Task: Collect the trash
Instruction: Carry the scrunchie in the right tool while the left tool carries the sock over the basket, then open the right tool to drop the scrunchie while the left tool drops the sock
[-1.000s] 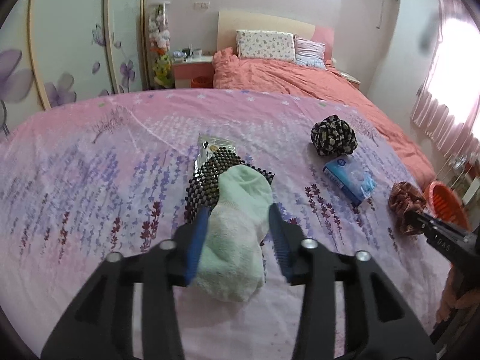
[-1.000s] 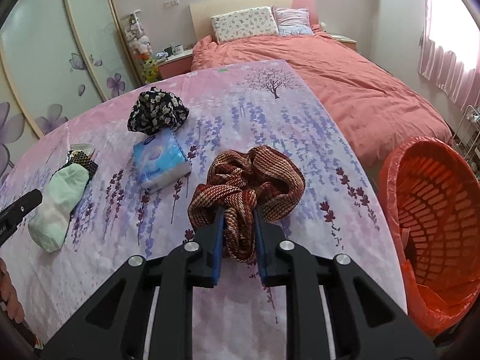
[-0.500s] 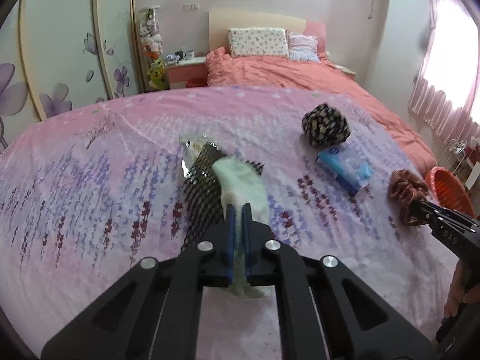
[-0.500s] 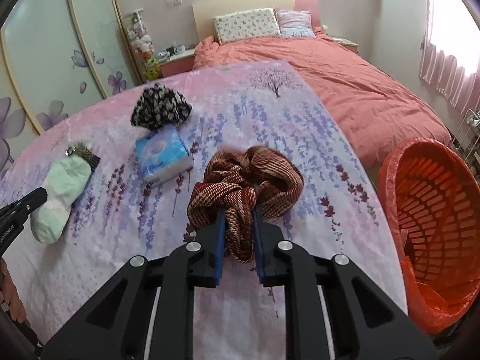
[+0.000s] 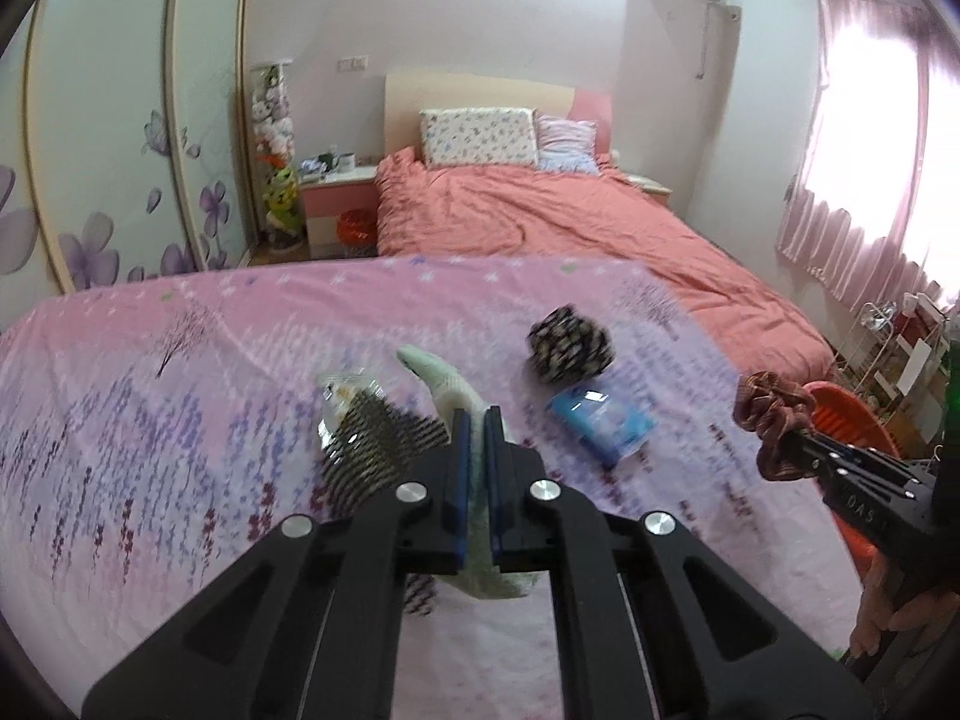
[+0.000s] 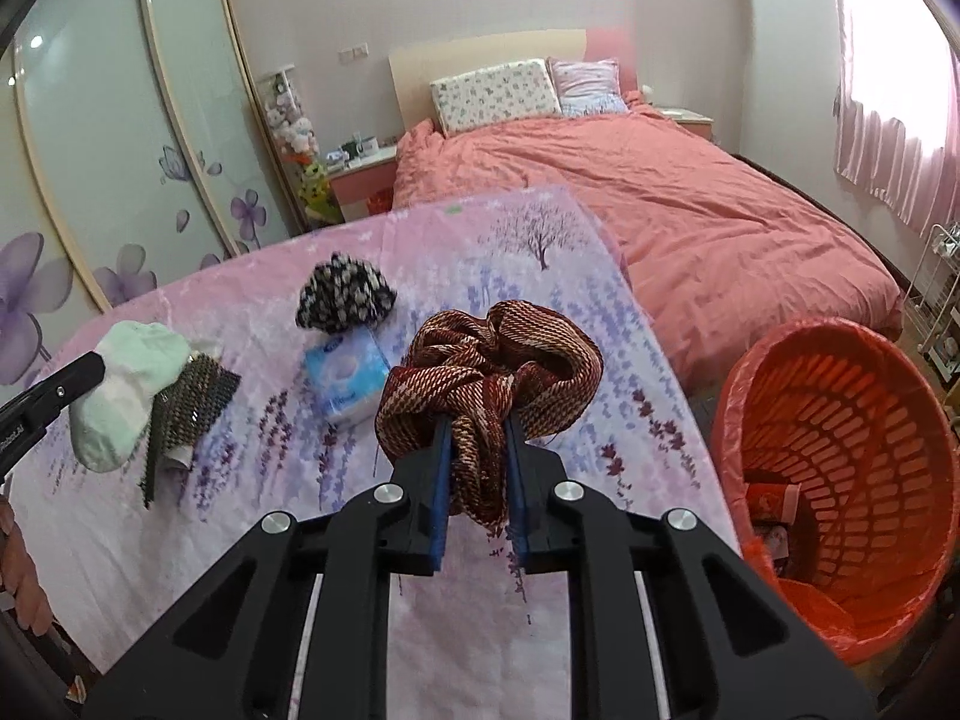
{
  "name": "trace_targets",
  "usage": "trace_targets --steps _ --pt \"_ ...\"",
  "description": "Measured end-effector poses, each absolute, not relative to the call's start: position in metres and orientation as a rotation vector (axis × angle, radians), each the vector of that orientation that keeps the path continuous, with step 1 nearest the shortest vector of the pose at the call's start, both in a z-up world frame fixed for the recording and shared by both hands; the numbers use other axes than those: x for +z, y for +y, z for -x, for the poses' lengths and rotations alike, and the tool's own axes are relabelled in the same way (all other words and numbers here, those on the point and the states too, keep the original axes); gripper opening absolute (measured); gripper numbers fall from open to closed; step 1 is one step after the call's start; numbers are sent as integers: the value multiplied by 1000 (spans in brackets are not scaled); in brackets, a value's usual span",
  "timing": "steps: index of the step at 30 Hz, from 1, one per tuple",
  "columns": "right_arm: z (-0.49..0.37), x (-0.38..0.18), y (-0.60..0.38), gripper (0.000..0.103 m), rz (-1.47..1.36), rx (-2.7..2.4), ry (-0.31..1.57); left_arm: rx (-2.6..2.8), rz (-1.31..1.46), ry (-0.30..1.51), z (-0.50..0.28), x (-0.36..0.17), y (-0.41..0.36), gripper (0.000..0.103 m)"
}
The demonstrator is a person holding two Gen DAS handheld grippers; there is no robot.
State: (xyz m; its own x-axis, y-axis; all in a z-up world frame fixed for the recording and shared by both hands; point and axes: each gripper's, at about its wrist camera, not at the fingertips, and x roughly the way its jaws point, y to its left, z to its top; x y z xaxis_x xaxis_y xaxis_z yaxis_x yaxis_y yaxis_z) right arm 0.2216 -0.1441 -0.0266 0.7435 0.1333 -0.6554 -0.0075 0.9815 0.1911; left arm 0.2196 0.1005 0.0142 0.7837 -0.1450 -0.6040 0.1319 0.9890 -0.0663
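The left gripper (image 5: 473,420) is clamped on a pale green sock (image 5: 447,381), its blue pads pressed almost together on the fabric; the sock is lifted off the sheet, and a black checkered cloth (image 5: 375,441) hangs against it with a clear plastic wrapper (image 5: 345,390) just behind. The right gripper (image 6: 477,438) is clamped on a bunched maroon striped cloth (image 6: 489,360), the jaws having just drawn tighter around the fabric caught between them, and the cloth is clear of the bedding. Under both lies a pink lavender-print sheet (image 6: 270,516). Between the two grippers sit a blue tissue pack (image 6: 347,375) and, touching its far edge, a black floral cloth ball (image 6: 345,294). To the right of the maroon cloth, off the sheet's edge, an orange laundry-style basket (image 6: 840,438) lined with an orange bag holds a few wrappers at the bottom. Further back stand a bed with a salmon duvet (image 6: 690,210) and two pillows (image 6: 495,93)
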Motion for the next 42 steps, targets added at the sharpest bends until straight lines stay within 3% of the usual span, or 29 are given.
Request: trace_targets --steps 23,42 --pt "-171 28 -217 16 -235 -24 524 -426 -7 525 -206 70 -26 6" --pt "-152 2 -311 16 -315 -209 529 -723 -67 565 -188 43 -181 6"
